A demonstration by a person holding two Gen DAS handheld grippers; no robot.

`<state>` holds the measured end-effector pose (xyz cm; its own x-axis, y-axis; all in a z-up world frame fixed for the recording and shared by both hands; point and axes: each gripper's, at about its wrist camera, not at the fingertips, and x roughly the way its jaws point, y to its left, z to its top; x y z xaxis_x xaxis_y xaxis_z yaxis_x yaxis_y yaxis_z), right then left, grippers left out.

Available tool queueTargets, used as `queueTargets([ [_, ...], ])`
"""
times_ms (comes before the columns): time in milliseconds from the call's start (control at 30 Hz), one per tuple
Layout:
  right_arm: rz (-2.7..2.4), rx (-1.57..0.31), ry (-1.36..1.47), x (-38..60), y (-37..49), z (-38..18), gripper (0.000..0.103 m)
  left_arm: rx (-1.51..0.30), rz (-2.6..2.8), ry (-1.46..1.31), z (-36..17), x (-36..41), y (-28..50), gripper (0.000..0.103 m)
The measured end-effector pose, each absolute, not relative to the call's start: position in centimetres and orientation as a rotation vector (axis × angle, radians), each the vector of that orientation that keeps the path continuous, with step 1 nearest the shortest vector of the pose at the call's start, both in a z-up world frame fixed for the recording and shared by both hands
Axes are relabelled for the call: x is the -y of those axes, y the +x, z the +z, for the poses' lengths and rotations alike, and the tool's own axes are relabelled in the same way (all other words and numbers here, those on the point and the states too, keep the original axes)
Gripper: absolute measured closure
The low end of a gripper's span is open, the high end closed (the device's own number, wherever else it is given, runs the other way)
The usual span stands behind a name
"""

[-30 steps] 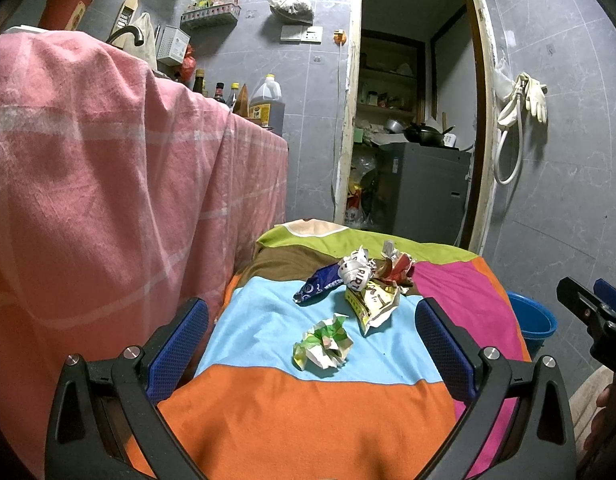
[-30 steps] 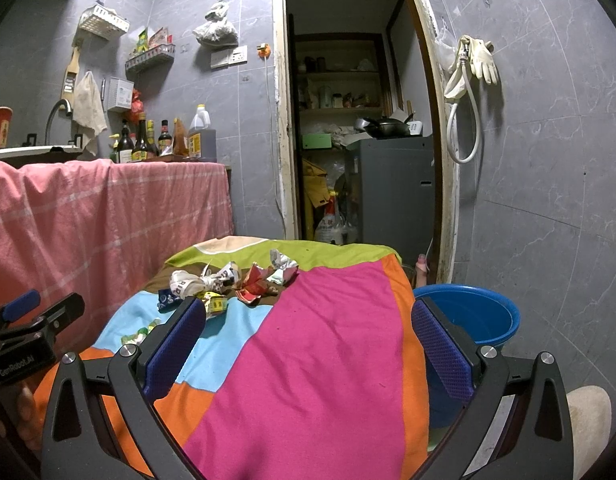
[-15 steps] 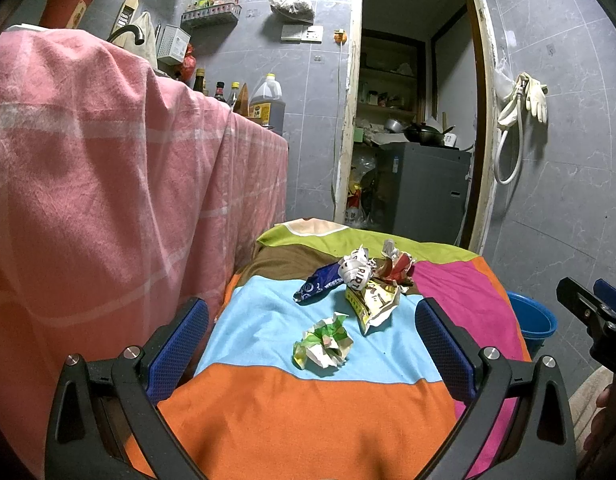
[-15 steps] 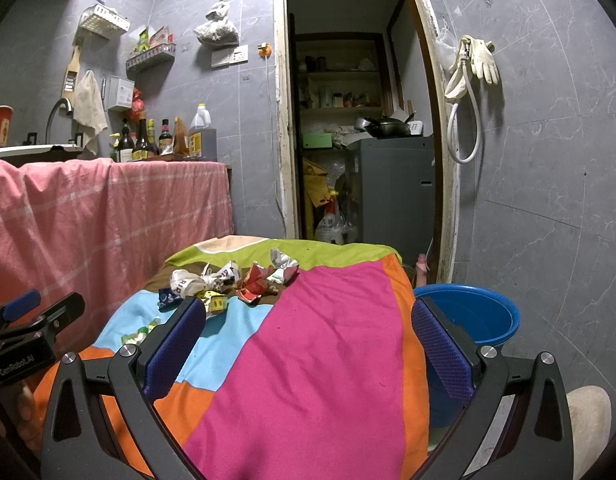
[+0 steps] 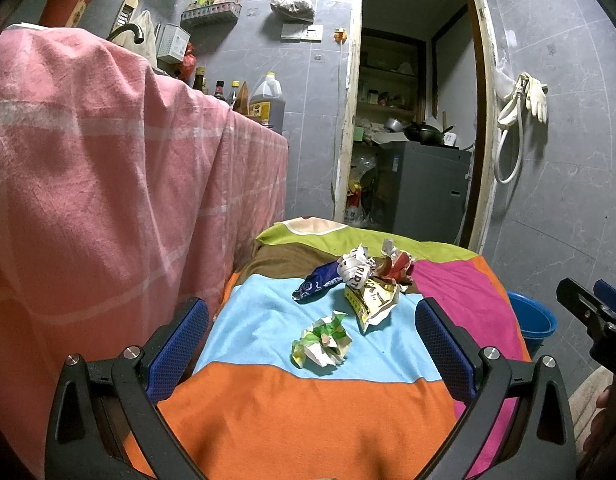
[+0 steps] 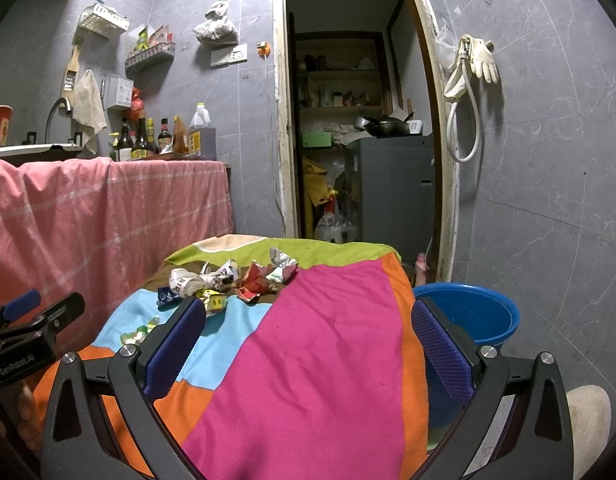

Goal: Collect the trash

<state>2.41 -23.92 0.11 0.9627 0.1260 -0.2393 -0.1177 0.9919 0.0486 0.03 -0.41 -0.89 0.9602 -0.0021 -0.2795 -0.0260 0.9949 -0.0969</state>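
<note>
Several crumpled wrappers lie on a table under a colour-block cloth. A green-and-white crumpled wrapper sits nearest, on the light blue patch. Behind it lie a yellow wrapper, a blue wrapper, a white one and a red one. My left gripper hangs open in front of the green wrapper, nothing between its fingers. My right gripper is open over the pink patch, empty. A blue bucket stands on the floor to the table's right.
A counter draped in pink cloth rises close on the left, with bottles on top. Behind the table an open doorway shows a grey cabinet and shelves. A hose and gloves hang on the tiled right wall.
</note>
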Motion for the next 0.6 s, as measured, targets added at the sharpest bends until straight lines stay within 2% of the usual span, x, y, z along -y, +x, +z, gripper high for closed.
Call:
queueTargets([
  [433,0.133,-0.231,0.043,23.7,2.4,-0.2,0.000,-0.283,0.031,-0.090,-0.8,0.4,0.6,0.002],
  [600,0.174,-0.207,0.019,23.9,4.2,0.4,0.000,-0.338,0.055,-0.090,-1.0,0.2,2.6,0.002],
])
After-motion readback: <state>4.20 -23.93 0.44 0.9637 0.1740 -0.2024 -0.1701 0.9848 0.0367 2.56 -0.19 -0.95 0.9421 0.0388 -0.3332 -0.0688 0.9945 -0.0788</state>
